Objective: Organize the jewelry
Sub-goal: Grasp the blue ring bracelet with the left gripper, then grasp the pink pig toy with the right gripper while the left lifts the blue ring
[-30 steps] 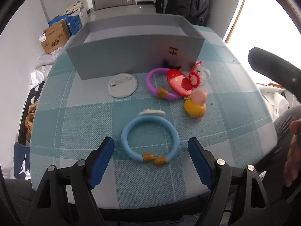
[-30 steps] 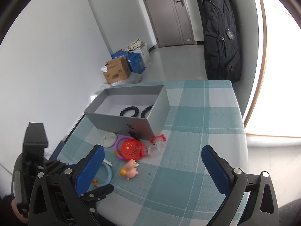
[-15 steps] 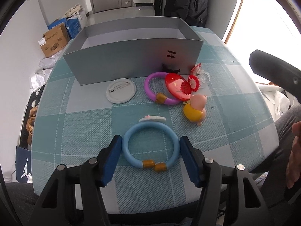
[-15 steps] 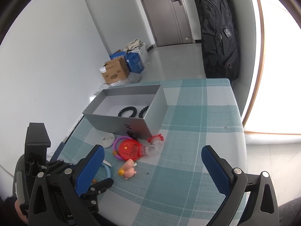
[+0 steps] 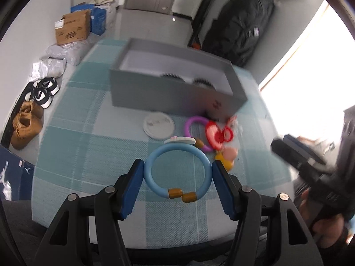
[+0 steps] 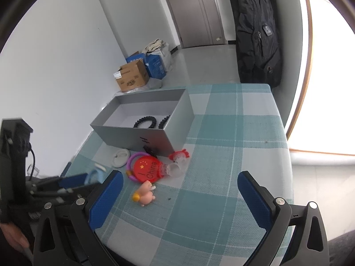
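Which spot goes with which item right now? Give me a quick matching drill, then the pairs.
Items:
1. blue bracelet
2. black beaded bracelets
3. white round badge
4. pink pig toy

Places:
A. inside the grey box
B. on the cloth in front of the right claw
C. between the left claw pads
D. on the cloth just before the box front

Pairs: 1-C, 2-A, 3-D, 4-B

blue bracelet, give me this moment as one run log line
left tongs: shut on blue bracelet | right tongs: open, nothing between | grey box: two black bracelets inside | purple bracelet: on table
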{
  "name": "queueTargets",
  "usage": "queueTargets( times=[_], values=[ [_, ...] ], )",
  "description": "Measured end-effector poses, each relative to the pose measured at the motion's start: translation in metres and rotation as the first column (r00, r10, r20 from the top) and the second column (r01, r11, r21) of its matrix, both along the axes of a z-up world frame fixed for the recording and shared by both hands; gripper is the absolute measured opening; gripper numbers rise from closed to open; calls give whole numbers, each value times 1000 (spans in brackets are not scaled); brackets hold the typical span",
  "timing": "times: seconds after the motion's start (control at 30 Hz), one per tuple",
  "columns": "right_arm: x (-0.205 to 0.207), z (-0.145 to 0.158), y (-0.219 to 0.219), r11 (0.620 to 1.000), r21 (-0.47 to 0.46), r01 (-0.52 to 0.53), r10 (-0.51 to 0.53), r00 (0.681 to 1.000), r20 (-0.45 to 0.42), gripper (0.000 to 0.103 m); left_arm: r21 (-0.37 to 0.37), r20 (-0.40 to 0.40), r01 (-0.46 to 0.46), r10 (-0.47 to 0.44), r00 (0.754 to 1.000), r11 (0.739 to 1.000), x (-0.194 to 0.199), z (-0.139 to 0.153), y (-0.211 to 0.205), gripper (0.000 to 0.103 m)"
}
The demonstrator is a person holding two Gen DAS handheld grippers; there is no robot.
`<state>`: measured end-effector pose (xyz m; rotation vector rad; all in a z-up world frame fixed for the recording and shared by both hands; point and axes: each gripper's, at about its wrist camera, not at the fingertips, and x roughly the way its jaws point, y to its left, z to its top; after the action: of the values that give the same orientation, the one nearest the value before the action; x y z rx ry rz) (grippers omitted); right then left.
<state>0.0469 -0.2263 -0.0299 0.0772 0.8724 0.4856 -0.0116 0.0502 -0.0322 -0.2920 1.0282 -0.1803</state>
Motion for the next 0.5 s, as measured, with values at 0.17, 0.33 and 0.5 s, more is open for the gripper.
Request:
queueTargets(
  times=[0.17, 0.33, 0.5],
  values=[
    [-3, -3, 10, 999, -46, -26, 27, 1000, 9, 103, -86, 20, -55, 57, 998, 995, 5, 7, 23, 57],
    [-3, -13, 20, 996, -67, -63, 62, 998, -24, 102, -124, 40, -84, 89, 995, 989, 13, 7, 26, 57],
    [-9, -21, 36, 988, -101, -120, 117, 993, -36, 100, -161, 63, -99, 110, 992, 982, 14, 13, 35, 57]
  ],
)
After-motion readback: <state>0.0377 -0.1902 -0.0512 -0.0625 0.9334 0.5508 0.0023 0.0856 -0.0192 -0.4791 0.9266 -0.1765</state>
